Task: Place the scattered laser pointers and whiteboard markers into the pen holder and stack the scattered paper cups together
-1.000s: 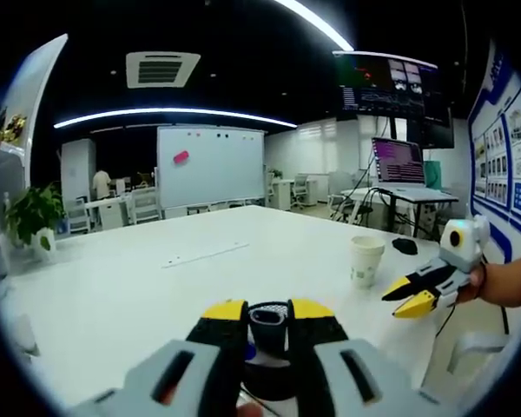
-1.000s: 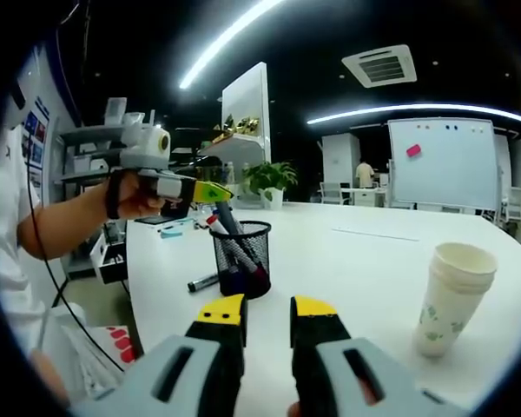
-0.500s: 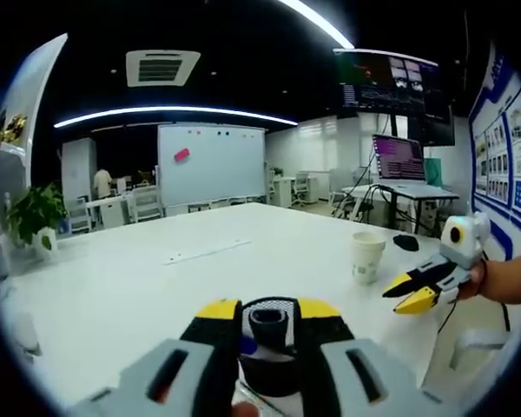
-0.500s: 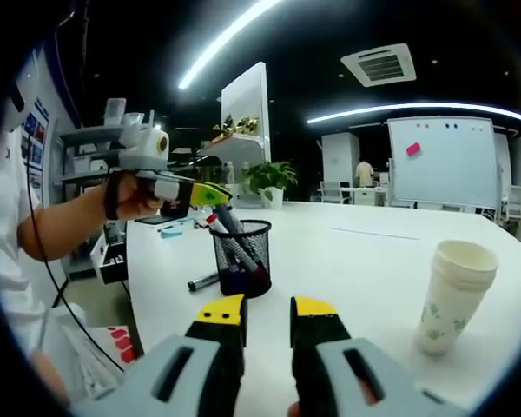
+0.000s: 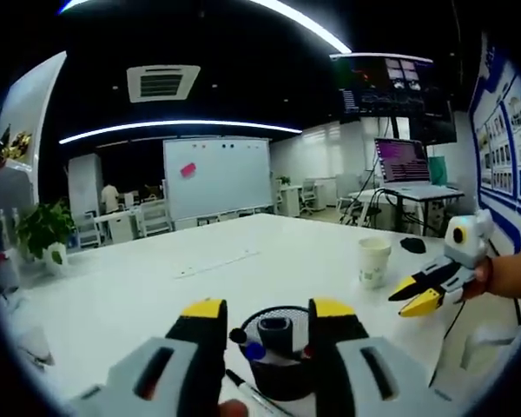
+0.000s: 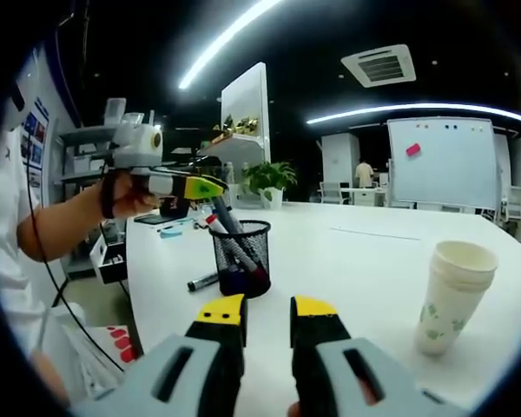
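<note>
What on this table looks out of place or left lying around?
One marker lies loose on the white table beside the mesh pen holder, not in it with the other pens. The paper cups stand stacked and upright. Nothing looks spilled or damaged.

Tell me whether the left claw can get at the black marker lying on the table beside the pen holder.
Probably yes. The left claw hangs open just above the pen holder, and the black marker lies bare on the table beside it, nothing on top.
</note>
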`<state>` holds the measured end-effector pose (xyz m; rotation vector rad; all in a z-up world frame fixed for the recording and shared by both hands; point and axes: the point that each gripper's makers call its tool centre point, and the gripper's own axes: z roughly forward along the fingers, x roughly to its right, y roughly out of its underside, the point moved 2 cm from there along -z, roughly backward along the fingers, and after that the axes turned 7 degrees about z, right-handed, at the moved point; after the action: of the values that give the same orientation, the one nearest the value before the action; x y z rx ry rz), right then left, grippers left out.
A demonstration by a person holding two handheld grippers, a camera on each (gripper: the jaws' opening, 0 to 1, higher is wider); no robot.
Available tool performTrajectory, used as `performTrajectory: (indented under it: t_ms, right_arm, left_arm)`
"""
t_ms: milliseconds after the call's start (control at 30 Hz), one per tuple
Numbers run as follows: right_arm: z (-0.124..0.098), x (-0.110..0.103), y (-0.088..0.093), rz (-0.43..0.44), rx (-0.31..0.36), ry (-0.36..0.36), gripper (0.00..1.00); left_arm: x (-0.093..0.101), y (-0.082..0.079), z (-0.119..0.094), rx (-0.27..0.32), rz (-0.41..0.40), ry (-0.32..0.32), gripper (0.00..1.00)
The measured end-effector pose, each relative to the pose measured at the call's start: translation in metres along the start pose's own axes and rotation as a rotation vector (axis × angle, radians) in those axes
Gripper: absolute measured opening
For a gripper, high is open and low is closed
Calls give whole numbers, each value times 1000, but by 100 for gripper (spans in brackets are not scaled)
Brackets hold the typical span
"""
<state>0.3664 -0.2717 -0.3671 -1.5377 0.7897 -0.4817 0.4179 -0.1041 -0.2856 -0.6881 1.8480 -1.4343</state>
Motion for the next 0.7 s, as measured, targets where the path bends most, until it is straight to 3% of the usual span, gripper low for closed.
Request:
performTrajectory:
  t_ms: [233,700]
  right_arm:
    - [1,0,0,2,1,-1,19]
    - [1,-1,-2,-9,-1,-5,19]
  left_arm:
    - [2,1,-4,0,9,-4,45]
    - [-1,-5,-16,17,-8,-44,47]
